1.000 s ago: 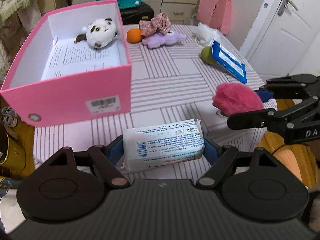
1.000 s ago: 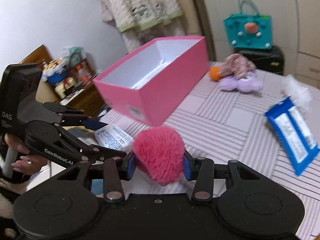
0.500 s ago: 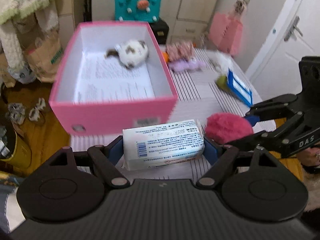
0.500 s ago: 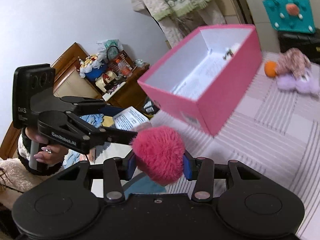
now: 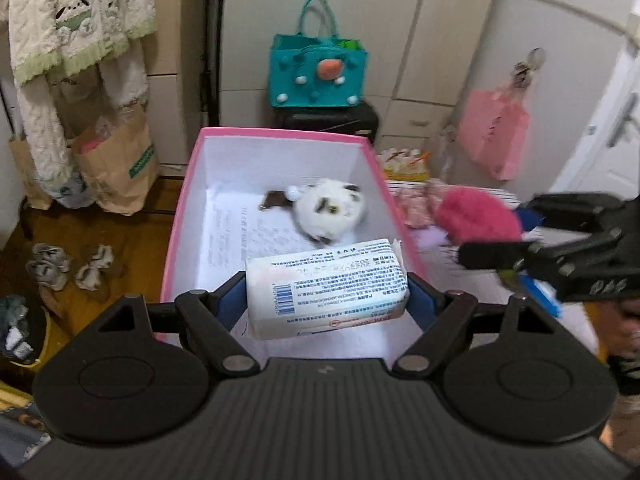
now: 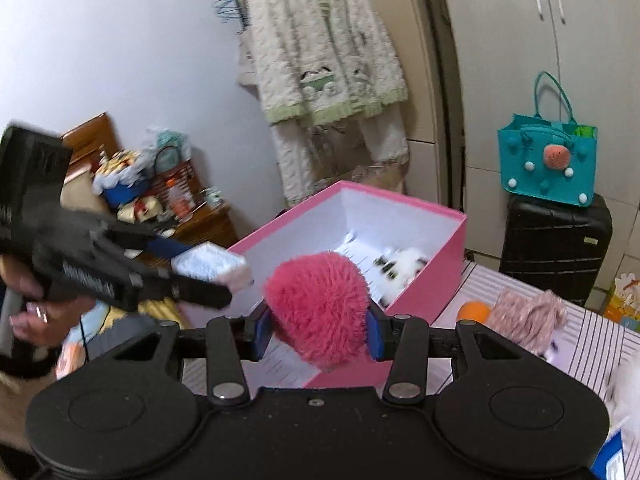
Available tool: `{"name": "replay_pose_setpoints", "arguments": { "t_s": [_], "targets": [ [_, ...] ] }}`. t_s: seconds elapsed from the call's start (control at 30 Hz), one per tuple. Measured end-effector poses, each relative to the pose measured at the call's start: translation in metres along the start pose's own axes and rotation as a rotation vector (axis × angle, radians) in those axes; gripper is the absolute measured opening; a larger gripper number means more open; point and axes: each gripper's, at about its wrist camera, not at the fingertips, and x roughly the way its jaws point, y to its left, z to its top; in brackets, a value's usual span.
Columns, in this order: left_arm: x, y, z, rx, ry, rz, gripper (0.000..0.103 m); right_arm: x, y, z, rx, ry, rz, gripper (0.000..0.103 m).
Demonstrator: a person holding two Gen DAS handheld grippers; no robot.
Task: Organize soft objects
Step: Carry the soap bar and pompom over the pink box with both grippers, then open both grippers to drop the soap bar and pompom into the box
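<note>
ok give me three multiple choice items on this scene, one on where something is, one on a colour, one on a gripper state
1. Where is the white plush toy?
A. inside the pink box
B. on the striped tablecloth
C. in the teal bag

2. What colour is the fluffy ball?
A. teal
B. white
C. pink

3. What is the left gripper doing?
A. hanging open and empty
B. clamped on the tissue pack
C. clamped on an orange

Answers: 1 A, the toy lies on the paper lining the box floor. 2 C, its fur is bright pink between the right gripper's pads. 3 B, both pads press the pack's ends.
</note>
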Motion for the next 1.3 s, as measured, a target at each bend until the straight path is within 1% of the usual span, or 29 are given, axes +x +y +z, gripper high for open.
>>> {"name": "replay_pose_setpoints", "arguments": {
  "t_s": [0.07,0.13,0.2,0.27,0.43,0.5,0.57,0.63,0.7,0.77,0.83,0.87,0.9,0.93,1.0,1.17,1.3],
  "targets": [
    [0.016,0.003,0.008,0.011,0.009,0.019,0.081,0.016,-0.012,0.012,0.009,0.023,0.008,0.051],
    [0.032,0.007,0.016,0.015,0.028,0.014,0.081,0.035,-0.02,0.023,-0.005,0.055,0.015,0.051],
    [0.052,0.012,0.024,0.008,0.059,0.012,0.081,0.056,-0.029,0.032,0.029,0.079,0.028,0.051],
    [0.072,0.015,0.032,0.007,0.092,0.026,0.081,0.076,-0.037,0.041,0.065,0.094,0.035,0.051],
    [0.12,0.025,0.042,0.024,0.17,0.11,0.081,0.121,-0.05,0.062,0.094,0.156,0.045,0.051],
    [0.129,0.024,0.044,0.061,0.169,0.162,0.081,0.136,-0.053,0.067,0.106,0.18,0.042,0.051],
    [0.133,0.025,0.046,0.07,0.176,0.165,0.081,0.151,-0.057,0.07,0.13,0.207,0.054,0.051],
    [0.133,0.024,0.05,0.068,0.182,0.151,0.081,0.165,-0.059,0.073,0.153,0.23,0.071,0.052],
    [0.134,0.022,0.052,0.075,0.183,0.142,0.081,0.175,-0.061,0.076,0.164,0.241,0.059,0.054],
    [0.135,0.019,0.052,0.093,0.18,0.155,0.083,0.183,-0.064,0.078,0.178,0.254,0.065,0.054],
    [0.136,0.014,0.05,0.125,0.166,0.184,0.083,0.188,-0.066,0.08,0.195,0.256,0.069,0.06],
    [0.136,0.012,0.049,0.141,0.156,0.202,0.085,0.188,-0.066,0.08,0.202,0.25,0.062,0.068],
    [0.135,0.01,0.048,0.15,0.146,0.217,0.085,0.188,-0.065,0.082,0.196,0.243,0.058,0.073],
    [0.132,0.009,0.048,0.159,0.133,0.225,0.085,0.188,-0.064,0.082,0.185,0.235,0.057,0.073],
    [0.123,0.006,0.046,0.176,0.108,0.223,0.086,0.183,-0.062,0.082,0.173,0.228,0.049,0.075],
    [0.088,0.0,0.04,0.205,0.042,0.2,0.087,0.158,-0.057,0.082,0.174,0.219,0.049,0.075],
    [0.057,0.001,0.032,0.192,0.008,0.191,0.087,0.126,-0.046,0.082,0.145,0.211,0.035,0.075]
  ]
}}
